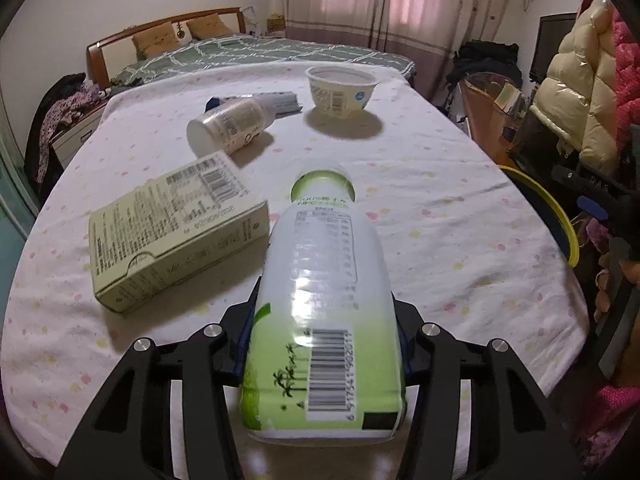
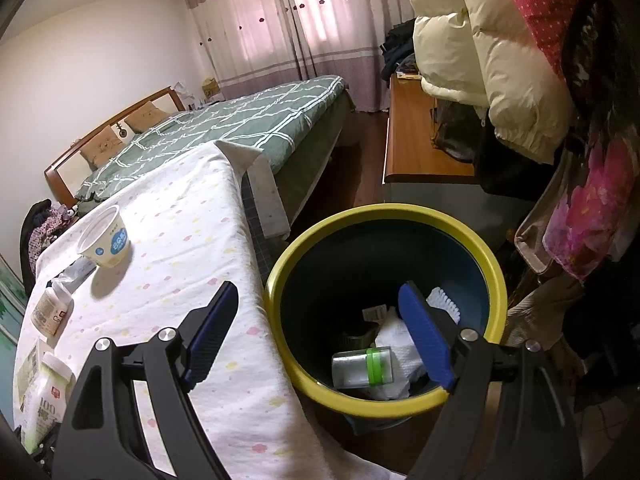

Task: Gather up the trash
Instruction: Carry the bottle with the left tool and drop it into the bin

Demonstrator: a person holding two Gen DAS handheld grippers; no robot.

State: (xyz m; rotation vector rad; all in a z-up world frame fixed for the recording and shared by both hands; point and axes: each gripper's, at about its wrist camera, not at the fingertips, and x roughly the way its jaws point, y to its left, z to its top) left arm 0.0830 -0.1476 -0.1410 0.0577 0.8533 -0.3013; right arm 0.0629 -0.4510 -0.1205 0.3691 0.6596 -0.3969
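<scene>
A white and green plastic bottle (image 1: 324,280) lies lengthwise between the jaws of my left gripper (image 1: 326,320), cap end pointing away. The pads press on both its sides, so the gripper is shut on it, just above the spotted tablecloth (image 1: 440,208). The same bottle (image 2: 44,400) shows at the lower left of the right wrist view. My right gripper (image 2: 316,292) stands open and holds nothing, over the near rim of a yellow-rimmed dark bin (image 2: 384,210). The bin holds a clear jar with a green band (image 2: 368,366), white tissue (image 2: 400,344) and a brush (image 2: 442,300).
On the table lie a pale carton (image 1: 176,228), a small white bottle on its side (image 1: 228,124), a flat wrapper (image 1: 276,102) and an upright yoghurt cup (image 1: 340,92). The bin's rim (image 1: 560,220) shows off the table's right edge. A bed stands behind, hanging coats to the right.
</scene>
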